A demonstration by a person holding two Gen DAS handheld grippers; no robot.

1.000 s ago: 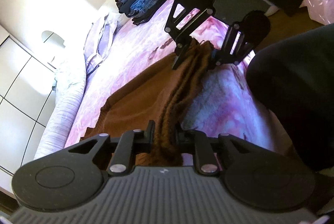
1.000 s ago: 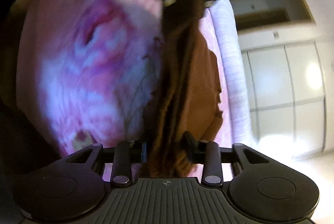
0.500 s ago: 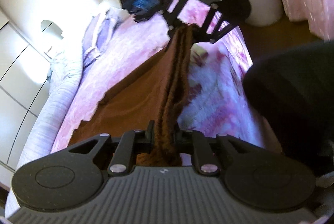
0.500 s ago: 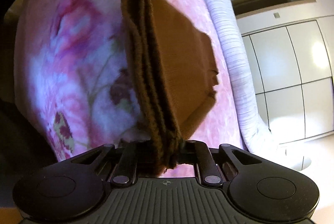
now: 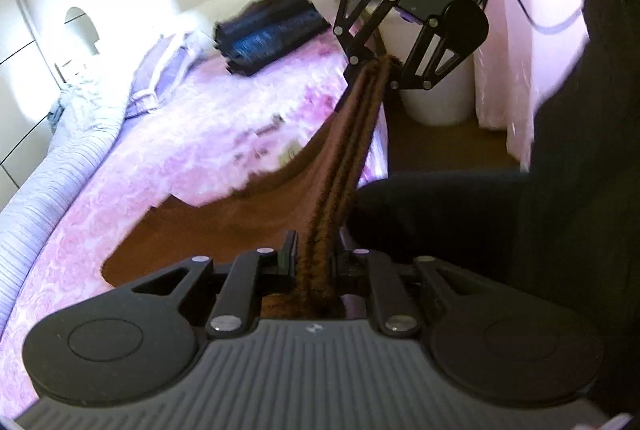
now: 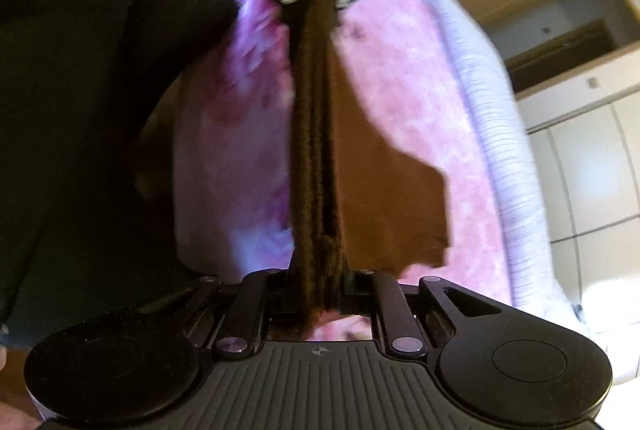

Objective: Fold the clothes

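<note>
Both jaws pinched on brown knit garment (image 5: 344,157): left gripper (image 5: 316,262), right gripper (image 6: 320,278) at opposite ends, edge taut above bed (image 5: 200,133) near side. Soft, limp, sags; grip thick hem

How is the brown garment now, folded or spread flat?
Neither: brown garment hangs stretched between left gripper and right gripper, lower part trailing on the bed.

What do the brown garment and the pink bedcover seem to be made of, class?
Brown garment: probably knitted wool or acrylic, matte; its stretched edge shows ribbed, fuzzy cords. Pink bedcover: likely soft plush or fleece with a printed floral pattern; its surface looks mottled, though blur leaves it open.
</note>
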